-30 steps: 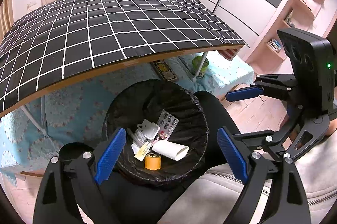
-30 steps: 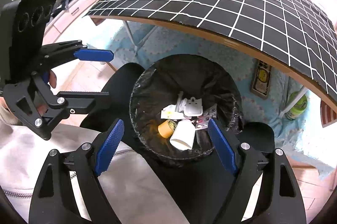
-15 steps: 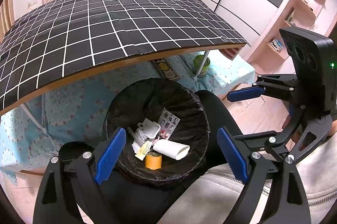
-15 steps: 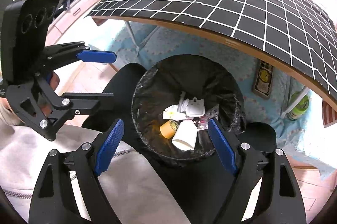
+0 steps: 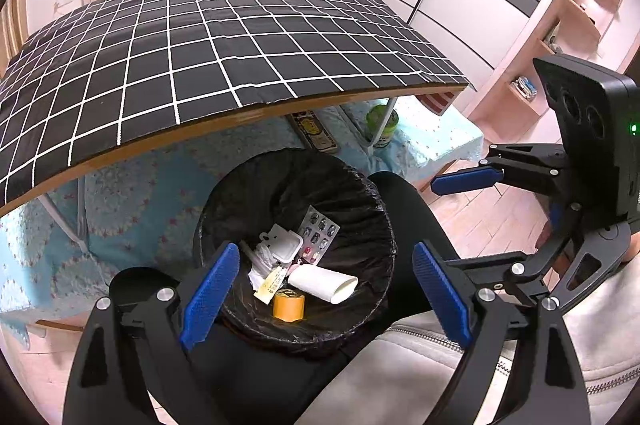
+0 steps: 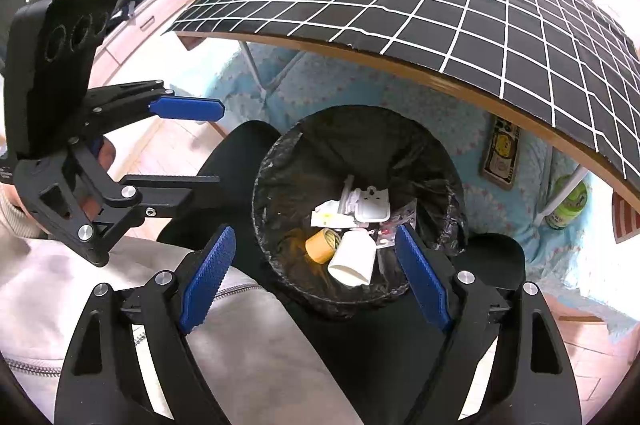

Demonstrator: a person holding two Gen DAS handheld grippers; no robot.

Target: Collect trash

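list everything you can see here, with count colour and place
trash bin: 1, black liner, between the knees
paper cup: 1, white, lying in bin
tape roll: 1, yellow, in bin beside cup
blister pack: 1, silver, leaning in bin
plastic packaging: 1, white, in bin
table: 1, black grid cloth, behind bin
green jar: 1, under table
left gripper: open, above bin
right gripper: open, above bin
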